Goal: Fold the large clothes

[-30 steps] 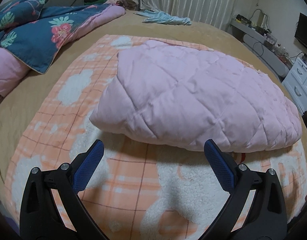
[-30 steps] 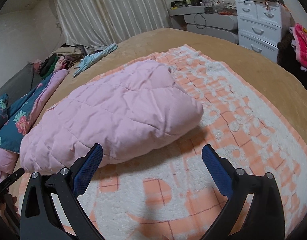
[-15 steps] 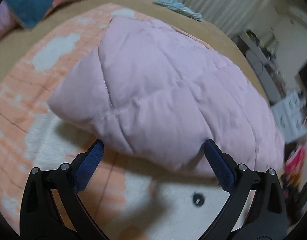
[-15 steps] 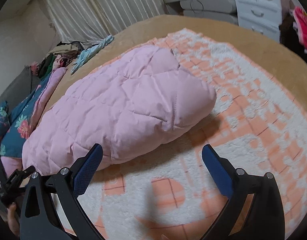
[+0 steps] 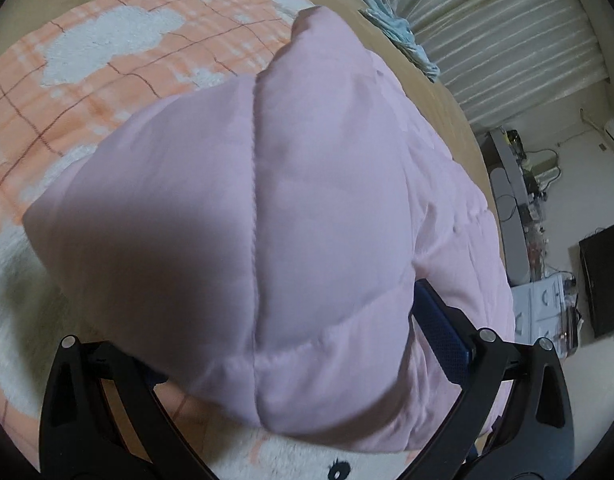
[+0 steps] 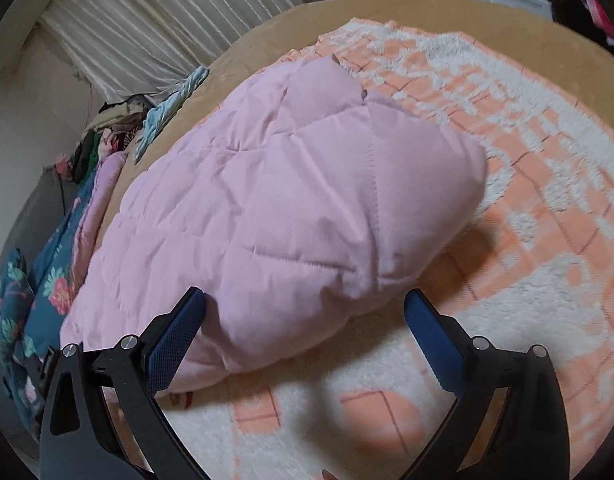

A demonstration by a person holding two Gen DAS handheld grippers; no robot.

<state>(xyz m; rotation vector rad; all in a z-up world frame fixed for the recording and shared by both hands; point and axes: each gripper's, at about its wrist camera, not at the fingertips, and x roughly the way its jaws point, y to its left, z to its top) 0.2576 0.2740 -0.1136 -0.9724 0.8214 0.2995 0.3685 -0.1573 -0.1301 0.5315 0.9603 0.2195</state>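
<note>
A folded pink quilted garment [image 5: 287, 208] lies puffed up on an orange-and-white fleece blanket [image 5: 119, 52]. My left gripper [image 5: 291, 320] is open, its jaws wide on either side of the garment's near corner, which bulges between them and hides the left pad. In the right wrist view the same garment [image 6: 291, 208] lies ahead. My right gripper [image 6: 307, 320] is open, its fingers straddling the garment's near edge; the left pad [image 6: 175, 332] touches the fabric.
The blanket [image 6: 507, 280] covers a tan bed [image 6: 427, 12]. A floral blue duvet [image 6: 39, 292] and a clothes pile [image 6: 119, 128] lie at the far left. A light blue cloth [image 5: 403, 36] lies by the curtains. A dresser and desk stand beyond the bed.
Both grippers have moved forward to the pink garment. The left one has swung right and now has the corner between its open jaws; the right one has reached the near edge.
</note>
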